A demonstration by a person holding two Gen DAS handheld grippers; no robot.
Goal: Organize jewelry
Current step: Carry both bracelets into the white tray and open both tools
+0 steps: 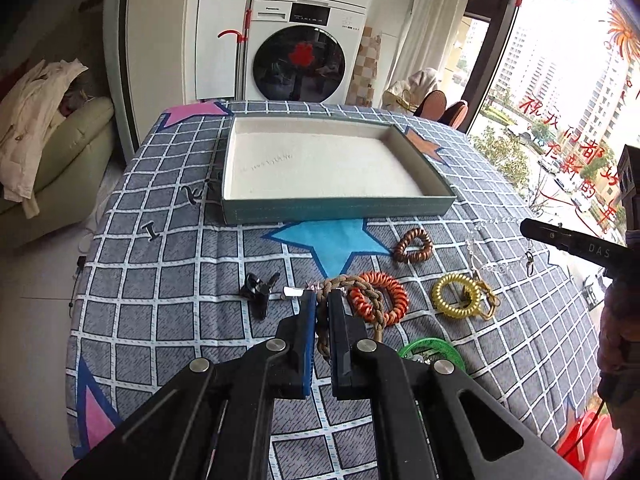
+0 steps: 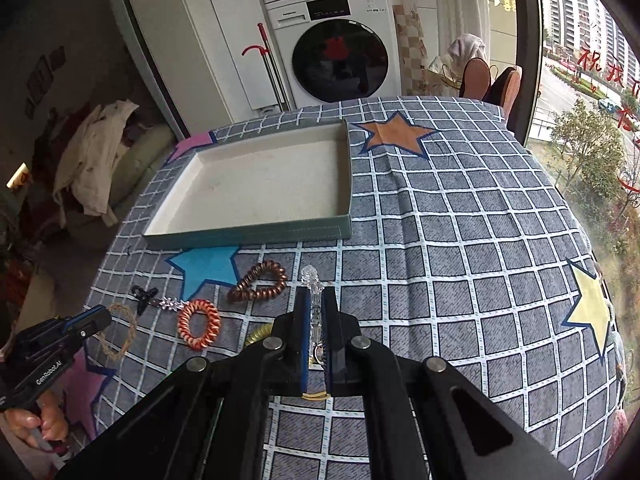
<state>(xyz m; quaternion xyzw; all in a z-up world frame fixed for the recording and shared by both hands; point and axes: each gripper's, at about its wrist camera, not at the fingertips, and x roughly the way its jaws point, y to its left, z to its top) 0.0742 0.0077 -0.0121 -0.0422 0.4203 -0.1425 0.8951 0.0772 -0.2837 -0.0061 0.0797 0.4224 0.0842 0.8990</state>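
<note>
The left tongs (image 1: 323,300) are pinching a braided tan cord bracelet (image 1: 360,292); much of its loop runs behind the fingers, and whether its far part still touches the cloth cannot be told. The right tongs (image 2: 316,300) are pressed onto a clear crystal bracelet (image 2: 314,280), which is glassy and hard to trace against the checked cloth; its lower end disappears between the pads. In the left wrist view that same chain dangles from the right tongs' tip at the frame's right edge, where the tool is cut off.

A green ring (image 1: 430,348) is largely hidden behind the left tongs, and a yellow coil band (image 1: 456,294) is only a sliver beside the right tongs in the other view. A small silver piece beside the black clip (image 1: 258,288) is too small to identify.

The desk (image 2: 460,240) is covered in grey checked cloth with coloured stars. On it lie an orange coil band (image 1: 384,296) and a copper coil band (image 1: 414,245), near each other. The open tray (image 1: 340,204) with its pale lining sits farther back, well apart from the pieces. A washing machine (image 1: 300,52) stands behind.
</note>
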